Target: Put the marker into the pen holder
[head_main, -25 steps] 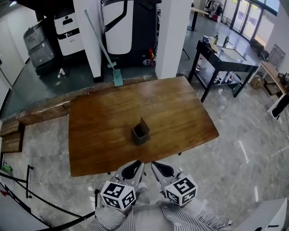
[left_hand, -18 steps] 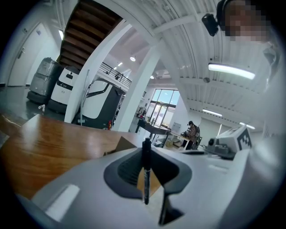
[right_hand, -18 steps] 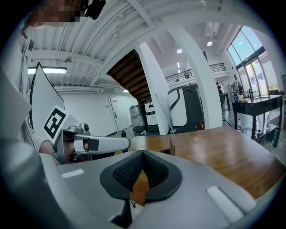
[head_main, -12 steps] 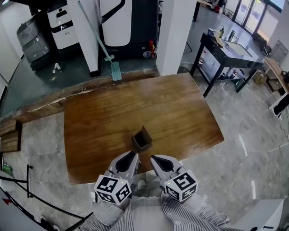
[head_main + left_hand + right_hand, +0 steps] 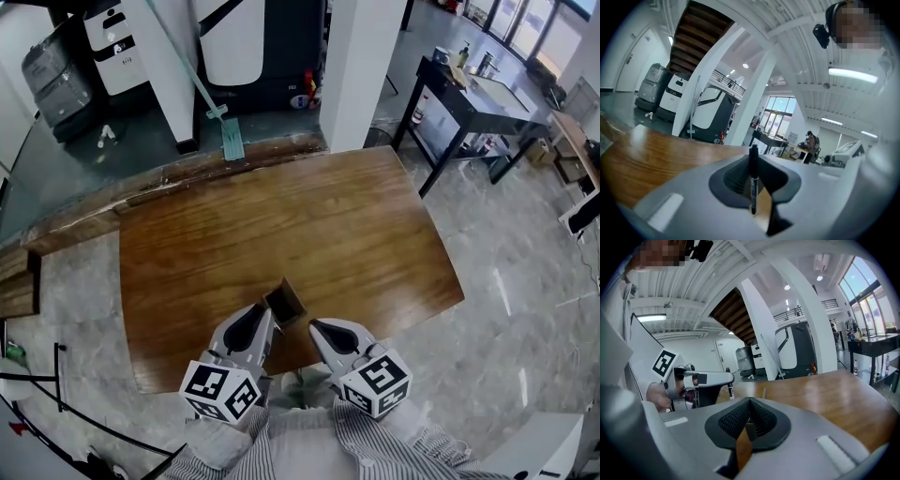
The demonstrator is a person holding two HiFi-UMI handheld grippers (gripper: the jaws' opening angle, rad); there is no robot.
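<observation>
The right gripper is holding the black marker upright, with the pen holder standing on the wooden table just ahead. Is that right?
No. The left gripper holds the marker upright, as the left gripper view shows; the right gripper has nothing between its jaws. The pen holder does stand on the wooden table just ahead.

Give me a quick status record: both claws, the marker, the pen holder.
left claw: shut on the marker, its tip close to the pen holder
marker: upright between the left claw's jaws, not yet in the pen holder
right claw: jaws together, nothing held
pen holder: standing on the table near its front edge, just ahead of both claws
</observation>
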